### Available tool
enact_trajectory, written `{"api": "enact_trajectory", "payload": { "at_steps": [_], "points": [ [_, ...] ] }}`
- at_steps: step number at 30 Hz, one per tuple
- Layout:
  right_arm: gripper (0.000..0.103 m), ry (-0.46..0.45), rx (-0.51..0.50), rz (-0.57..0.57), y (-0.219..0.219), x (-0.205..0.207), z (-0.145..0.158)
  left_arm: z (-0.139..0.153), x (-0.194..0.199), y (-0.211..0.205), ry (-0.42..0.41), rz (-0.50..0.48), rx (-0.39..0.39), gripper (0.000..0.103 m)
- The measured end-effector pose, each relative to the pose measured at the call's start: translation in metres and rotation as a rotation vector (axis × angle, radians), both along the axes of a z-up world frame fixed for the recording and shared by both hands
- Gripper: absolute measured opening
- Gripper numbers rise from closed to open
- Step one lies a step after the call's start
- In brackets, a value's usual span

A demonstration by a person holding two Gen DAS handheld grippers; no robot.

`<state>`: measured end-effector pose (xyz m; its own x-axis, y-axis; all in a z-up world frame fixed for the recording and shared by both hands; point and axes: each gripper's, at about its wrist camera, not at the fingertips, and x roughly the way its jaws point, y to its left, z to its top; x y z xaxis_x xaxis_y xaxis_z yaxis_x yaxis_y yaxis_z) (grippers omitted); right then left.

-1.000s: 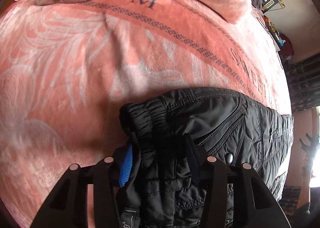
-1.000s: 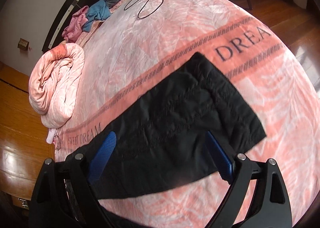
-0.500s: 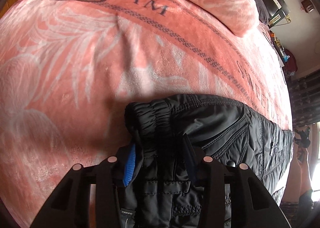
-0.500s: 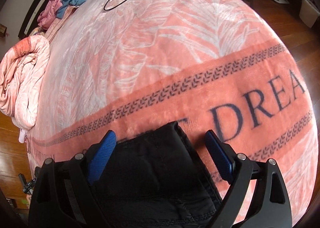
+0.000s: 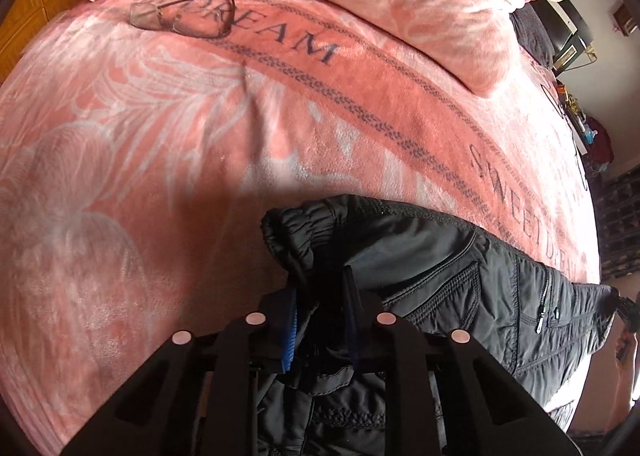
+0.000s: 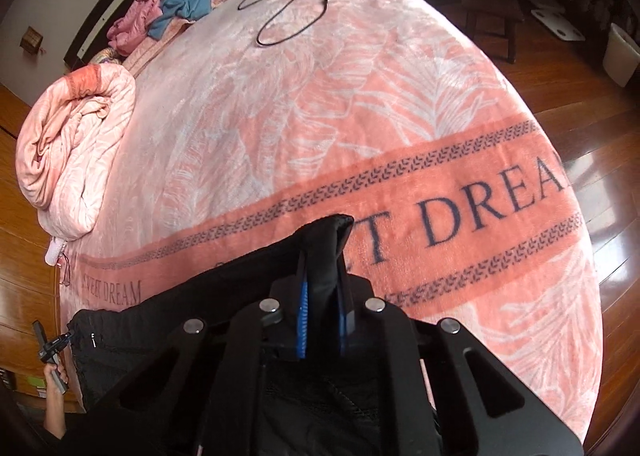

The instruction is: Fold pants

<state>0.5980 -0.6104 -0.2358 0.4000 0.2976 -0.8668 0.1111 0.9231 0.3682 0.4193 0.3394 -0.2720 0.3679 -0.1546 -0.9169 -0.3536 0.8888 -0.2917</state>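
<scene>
Black quilted pants (image 5: 460, 288) lie on a pink blanket (image 5: 180, 160) on a bed. In the left wrist view my left gripper (image 5: 322, 288) is shut on the elastic waistband corner, with pockets and zips showing to its right. In the right wrist view my right gripper (image 6: 322, 276) is shut on the leg-end corner of the pants (image 6: 192, 308), which stretch away to the lower left over the blanket (image 6: 320, 96).
Eyeglasses (image 5: 184, 12) lie on the blanket at the far left. A rolled pink quilt (image 6: 72, 144) sits at the bed's left side. A black cable (image 6: 288, 8) and loose pink and blue clothes (image 6: 168, 12) lie at the head. Wooden floor (image 6: 608, 128) lies to the right.
My right gripper moved down onto the leg end and shut on it; it was open a second ago. My left gripper closed tighter on the waistband.
</scene>
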Motion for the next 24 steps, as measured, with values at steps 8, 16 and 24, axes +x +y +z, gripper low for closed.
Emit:
{"api": "enact_trajectory", "payload": {
  "at_steps": [8,16,24],
  "points": [
    [0.004,-0.128,-0.012,-0.077,-0.015,-0.088,0.089,0.060,-0.025,-0.003,-0.129,-0.010,-0.029,0.019],
    [0.000,-0.189,0.053,-0.110,-0.020,-0.178,0.121,0.126,-0.066,-0.016,-0.283,-0.092,0.008,0.019],
    [0.000,-0.269,0.105,-0.149,-0.013,-0.256,0.139,0.155,-0.110,-0.022,-0.357,-0.137,0.057,0.005]
  ]
}}
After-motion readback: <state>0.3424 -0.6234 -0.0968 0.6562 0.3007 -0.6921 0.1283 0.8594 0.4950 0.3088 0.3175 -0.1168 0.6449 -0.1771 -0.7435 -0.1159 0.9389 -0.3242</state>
